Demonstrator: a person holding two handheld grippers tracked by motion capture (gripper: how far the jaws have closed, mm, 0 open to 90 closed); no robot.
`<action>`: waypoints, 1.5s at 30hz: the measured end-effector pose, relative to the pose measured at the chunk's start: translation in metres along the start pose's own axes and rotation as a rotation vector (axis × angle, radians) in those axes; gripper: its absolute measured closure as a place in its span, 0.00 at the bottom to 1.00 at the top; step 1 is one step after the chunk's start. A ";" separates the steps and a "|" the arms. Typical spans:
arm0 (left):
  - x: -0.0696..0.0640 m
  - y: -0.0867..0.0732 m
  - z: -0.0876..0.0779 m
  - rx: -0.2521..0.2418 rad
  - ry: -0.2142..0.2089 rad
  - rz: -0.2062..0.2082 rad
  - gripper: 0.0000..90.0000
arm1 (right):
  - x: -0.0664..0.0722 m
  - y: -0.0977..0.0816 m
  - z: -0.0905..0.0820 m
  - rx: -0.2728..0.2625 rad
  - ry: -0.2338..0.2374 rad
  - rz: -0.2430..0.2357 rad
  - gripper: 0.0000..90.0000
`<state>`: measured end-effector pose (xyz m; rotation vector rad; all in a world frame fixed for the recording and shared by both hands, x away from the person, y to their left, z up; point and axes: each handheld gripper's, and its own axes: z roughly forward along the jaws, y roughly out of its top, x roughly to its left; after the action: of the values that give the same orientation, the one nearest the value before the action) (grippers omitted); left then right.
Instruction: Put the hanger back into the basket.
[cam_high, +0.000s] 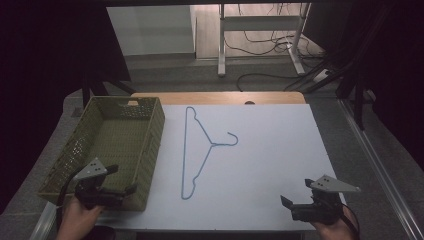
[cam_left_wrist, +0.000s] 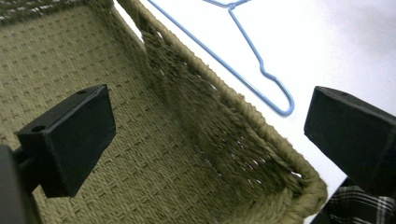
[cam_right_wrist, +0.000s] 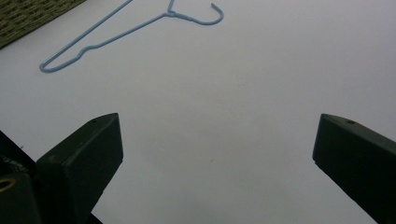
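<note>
A blue wire hanger (cam_high: 200, 150) lies flat on the white table top (cam_high: 270, 150), its hook pointing right. Left of it stands an olive woven basket (cam_high: 110, 145) with nothing in it. My left gripper (cam_high: 123, 179) hovers open over the basket's near right corner. In the left gripper view its jaws (cam_left_wrist: 210, 116) stand wide apart above the basket's inner wall (cam_left_wrist: 201, 107), and the hanger's (cam_left_wrist: 224, 65) end lies beyond the rim. My right gripper (cam_high: 296, 191) is open at the near right. Its view (cam_right_wrist: 217, 140) faces bare table, with the hanger (cam_right_wrist: 140, 26) far off.
A strip of wooden table edge (cam_high: 220, 97) shows behind the white sheet. Beyond it stand white desk legs (cam_high: 221, 40) with loose cables (cam_high: 265, 42) on the floor. Grey carpet borders the table on both sides. The basket's corner (cam_right_wrist: 28, 18) shows in the right gripper view.
</note>
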<state>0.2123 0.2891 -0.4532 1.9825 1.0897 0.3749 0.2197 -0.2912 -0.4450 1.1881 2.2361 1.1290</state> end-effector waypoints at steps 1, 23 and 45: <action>0.000 0.000 -0.001 0.002 0.018 0.017 0.03 | 0.000 0.000 0.000 -0.001 -0.001 0.001 0.02; -0.002 0.005 -0.005 -0.006 -0.024 -0.027 0.03 | -0.001 -0.001 -0.001 0.002 -0.003 0.004 0.02; -0.022 0.065 0.021 0.125 -0.046 0.033 0.01 | 0.000 0.000 0.000 0.011 -0.003 -0.001 0.02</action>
<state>0.2481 0.2425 -0.4132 2.1110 1.0753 0.2827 0.2198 -0.2910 -0.4454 1.1917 2.2434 1.1150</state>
